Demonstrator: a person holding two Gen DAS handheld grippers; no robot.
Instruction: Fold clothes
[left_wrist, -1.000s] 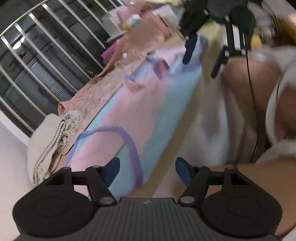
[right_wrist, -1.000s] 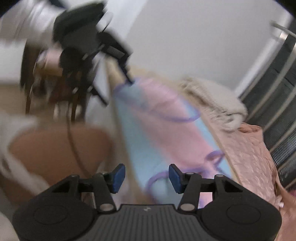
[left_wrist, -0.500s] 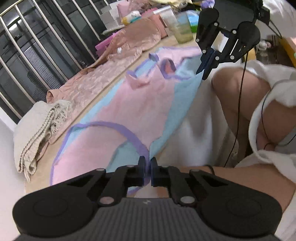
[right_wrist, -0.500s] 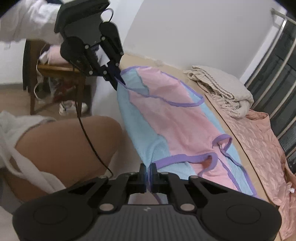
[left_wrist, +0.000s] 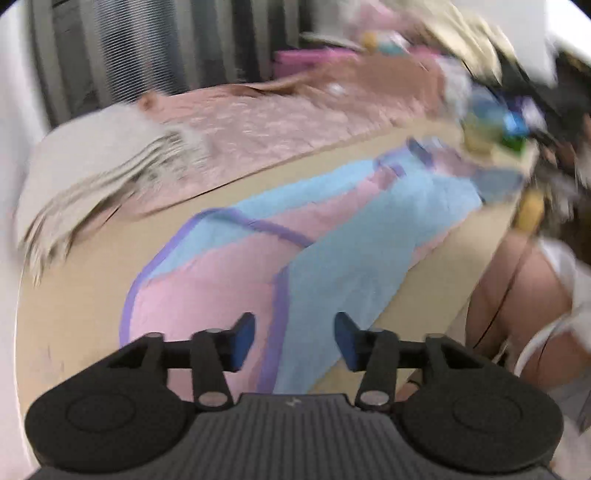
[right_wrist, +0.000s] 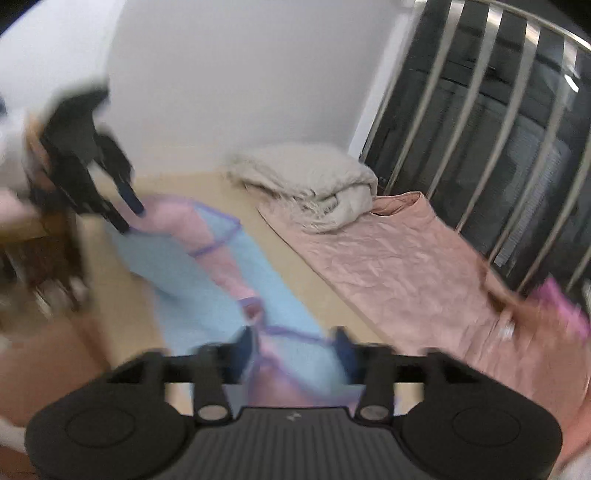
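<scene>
Both grippers, left gripper (left_wrist: 294, 340) and right gripper (right_wrist: 295, 349), we held spread wide over the pink-and-blue garment (left_wrist: 332, 236), folded lengthwise on the table (left_wrist: 74, 288).

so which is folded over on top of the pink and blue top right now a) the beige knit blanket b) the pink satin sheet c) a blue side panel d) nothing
c, a blue side panel lies folded over the pink middle of the top, with both tongs open above it.

My left gripper (left_wrist: 294, 341) over folded garment, jaws apart, empty.
Pink-and-blue garment (left_wrist: 332, 236) lies folded lengthwise on tan table (left_wrist: 74, 295); beige knit (left_wrist: 92, 166) beyond, view blurred.
</scene>
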